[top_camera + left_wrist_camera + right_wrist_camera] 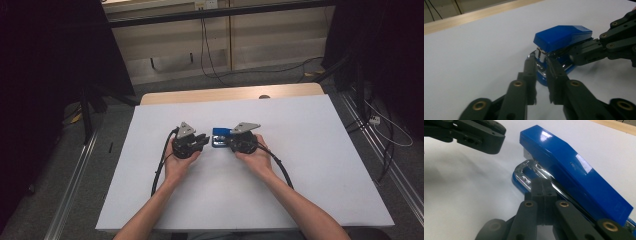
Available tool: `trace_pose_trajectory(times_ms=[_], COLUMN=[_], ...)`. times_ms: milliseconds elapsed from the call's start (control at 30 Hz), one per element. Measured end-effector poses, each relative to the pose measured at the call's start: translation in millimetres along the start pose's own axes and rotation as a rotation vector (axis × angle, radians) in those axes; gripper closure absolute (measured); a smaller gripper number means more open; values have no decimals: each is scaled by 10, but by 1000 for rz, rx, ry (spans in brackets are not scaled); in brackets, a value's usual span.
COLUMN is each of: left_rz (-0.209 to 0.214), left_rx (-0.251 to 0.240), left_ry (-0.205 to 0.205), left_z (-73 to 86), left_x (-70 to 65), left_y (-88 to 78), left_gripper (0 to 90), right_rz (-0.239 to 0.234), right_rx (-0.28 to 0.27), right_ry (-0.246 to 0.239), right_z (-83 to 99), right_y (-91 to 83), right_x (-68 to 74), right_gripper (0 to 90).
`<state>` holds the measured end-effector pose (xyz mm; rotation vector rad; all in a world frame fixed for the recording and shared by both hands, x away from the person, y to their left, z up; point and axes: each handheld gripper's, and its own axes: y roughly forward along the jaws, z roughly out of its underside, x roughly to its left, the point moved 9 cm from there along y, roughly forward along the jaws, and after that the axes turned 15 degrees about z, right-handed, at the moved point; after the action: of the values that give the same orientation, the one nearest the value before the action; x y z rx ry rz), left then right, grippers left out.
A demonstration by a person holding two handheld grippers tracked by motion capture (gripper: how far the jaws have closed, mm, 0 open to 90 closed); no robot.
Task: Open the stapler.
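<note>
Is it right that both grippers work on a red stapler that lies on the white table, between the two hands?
Not quite: the stapler is blue, not red, as the left gripper view shows. The rest holds: it lies on the white table between the left gripper and the right gripper.

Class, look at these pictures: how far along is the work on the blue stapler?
Done: the blue plastic stapler lies on the white table, and the right gripper is shut at its chrome metal part. In hand: the left gripper has its jaws almost closed at the stapler's front end. Left: any further handling, it seems.
</note>
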<state>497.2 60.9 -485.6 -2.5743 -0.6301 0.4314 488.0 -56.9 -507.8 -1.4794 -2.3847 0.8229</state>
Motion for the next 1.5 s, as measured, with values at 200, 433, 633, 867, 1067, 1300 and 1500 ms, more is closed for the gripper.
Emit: trace_pose_trajectory(times_ms=[200, 433, 633, 867, 1067, 1300, 1500], left_rz=[14, -12, -28, -27, -26, -24, -20], left_rx=[6, 21, 13, 22, 24, 18, 10], left_ry=[-19, -41, -36, -18, -12, -11, -17], left_z=[2, 13, -52, -39, -41, -49, -70], left_x=[-18, 66, 130, 105, 112, 117, 103], left_y=[55, 165, 191, 267, 269, 271, 263], left_gripper=[900, 900, 900, 900, 900, 900, 900], right_rz=[6, 18, 15, 18, 19, 24, 23], right_rx=[24, 22, 24, 22, 23, 22, 22], right_ry=[2, -9, -4, -7, -5, -11, -10], right_z=[20, 23, 23, 23, 23, 24, 24], right_y=[21, 21, 24, 24, 24, 22, 22], right_x=[-11, -5, -9, -7, -8, -6, -7], right_gripper=[900, 900, 900, 900, 900, 900, 900])
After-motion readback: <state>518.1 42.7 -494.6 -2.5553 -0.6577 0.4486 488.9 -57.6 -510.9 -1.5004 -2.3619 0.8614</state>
